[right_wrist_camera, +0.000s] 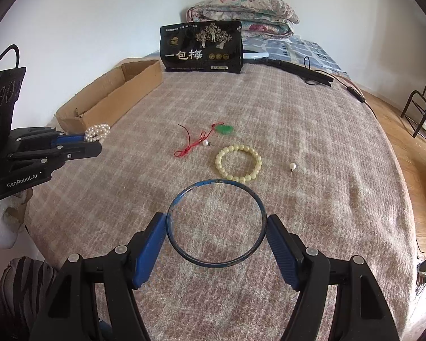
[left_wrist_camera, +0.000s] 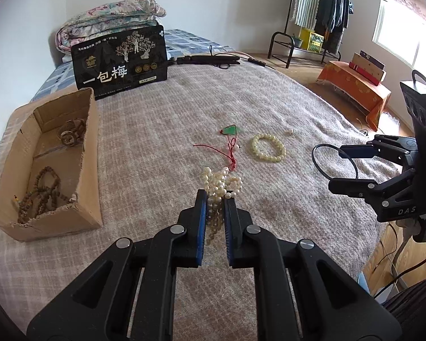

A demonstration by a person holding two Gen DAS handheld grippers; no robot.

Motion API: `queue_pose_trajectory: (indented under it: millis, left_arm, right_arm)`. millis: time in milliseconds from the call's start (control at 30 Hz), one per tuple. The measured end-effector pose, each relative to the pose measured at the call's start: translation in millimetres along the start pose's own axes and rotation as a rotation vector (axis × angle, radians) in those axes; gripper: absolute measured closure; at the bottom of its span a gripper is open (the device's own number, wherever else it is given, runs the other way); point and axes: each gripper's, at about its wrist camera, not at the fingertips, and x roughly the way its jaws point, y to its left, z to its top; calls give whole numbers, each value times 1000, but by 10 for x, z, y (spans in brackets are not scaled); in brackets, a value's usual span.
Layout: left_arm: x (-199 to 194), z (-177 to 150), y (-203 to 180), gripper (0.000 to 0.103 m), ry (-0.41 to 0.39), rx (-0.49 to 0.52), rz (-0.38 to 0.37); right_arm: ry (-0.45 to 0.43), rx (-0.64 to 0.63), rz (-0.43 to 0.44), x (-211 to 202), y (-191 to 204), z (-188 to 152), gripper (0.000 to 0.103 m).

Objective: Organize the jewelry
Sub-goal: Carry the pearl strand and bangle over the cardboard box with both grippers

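Observation:
My left gripper is shut on a white pearl strand and holds it above the blanket; it also shows in the right wrist view. My right gripper is shut on a dark blue bangle, pinched across its width; the bangle also shows in the left wrist view. On the blanket lie a yellow bead bracelet, a green pendant on red cord and a loose pearl. A cardboard box at left holds brown bead strands.
A black snack bag stands behind the box. Folded quilts lie at the bed's far end. A black hair straightener with cable lies at the far right. A clothes rack and orange-covered bench stand off the bed.

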Motion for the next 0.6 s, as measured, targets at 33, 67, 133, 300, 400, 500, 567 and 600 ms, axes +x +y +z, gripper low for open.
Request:
queue_pose_trajectory:
  millis: [33,67,133,300,400,500,567,600]
  left_arm:
    - [-37,11,29,93,-7,-1,6]
    - [-77,22,61,93,-14,-4,13]
    - [-153,46,145,93,-28,-13,25]
    - [-305,112,394,93,-52,-31,69]
    - [-384,137,580,93,-66,-52,94]
    - [-442,164,774,93,-76,-76,116]
    - [-463,182,902,93,-82,-93,129]
    - [-472,190,968,93,-84,-102,136]
  right_arm:
    - [-6,-2,-1,-21,11,29,30]
    - [-11,-4,-2,-36,25,65,30]
    - [-23,-9,-3,-62,53,145,30]
    - [-53,-26,0,-100,150,359,30]
    - [-67,-44,8,-100,248,487,30]
    - [-77,-66,18,-85,366,602,30]
    - [-83,-77,26,-62,449,687,30]
    - [-85,-83,30,-48,491,727,30]
